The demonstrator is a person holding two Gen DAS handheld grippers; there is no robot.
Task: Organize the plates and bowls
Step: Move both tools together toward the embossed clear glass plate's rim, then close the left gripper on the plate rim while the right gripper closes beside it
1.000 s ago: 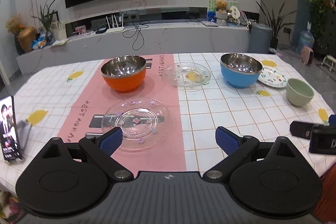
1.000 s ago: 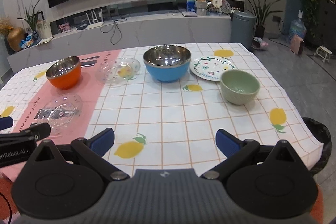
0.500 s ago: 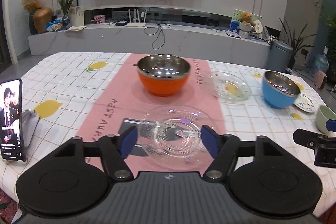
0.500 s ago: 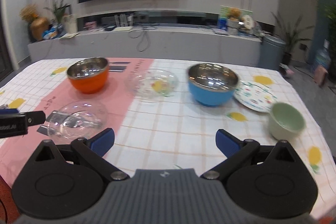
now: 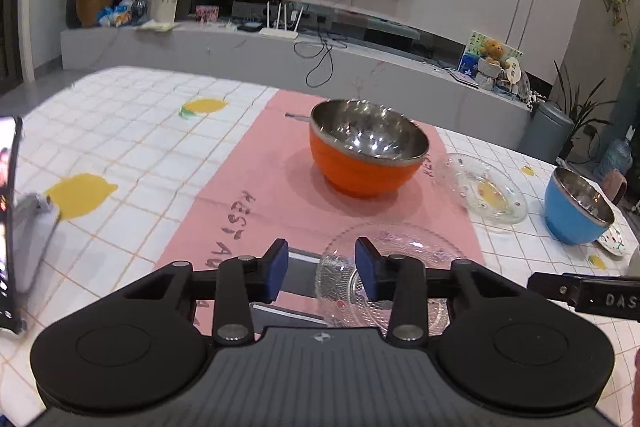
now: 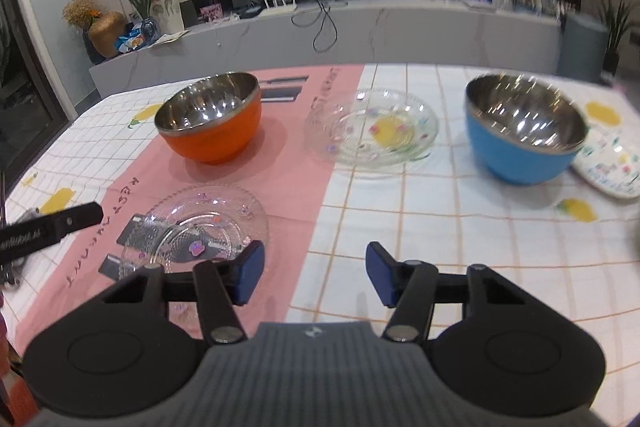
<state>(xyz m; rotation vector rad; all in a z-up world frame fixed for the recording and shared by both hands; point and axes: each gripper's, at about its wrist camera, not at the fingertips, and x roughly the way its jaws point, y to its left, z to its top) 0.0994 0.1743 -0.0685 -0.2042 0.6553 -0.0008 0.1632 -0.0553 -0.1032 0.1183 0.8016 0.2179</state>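
Both tongs have come nearer the near glass plate (image 5: pixel 394 269), closing partway — spread, left tongs (image 5: pixel 322 269) straddling its rim.

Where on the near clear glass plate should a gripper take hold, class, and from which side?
Grip the near glass plate by its thin beaded rim, one finger above and one below, probably from the table's near edge. It lies flat and shallow on the pink runner, far wider than the left gripper beside its rim.

On the tablecloth-covered surface (image 6: pixel 400 227), the orange steel-lined bowl (image 6: pixel 212 119) is sitting behind the near clear glass plate (image 6: pixel 200 223), left of the far clear glass plate (image 6: pixel 372 131) and the blue steel-lined bowl (image 6: pixel 524 131).
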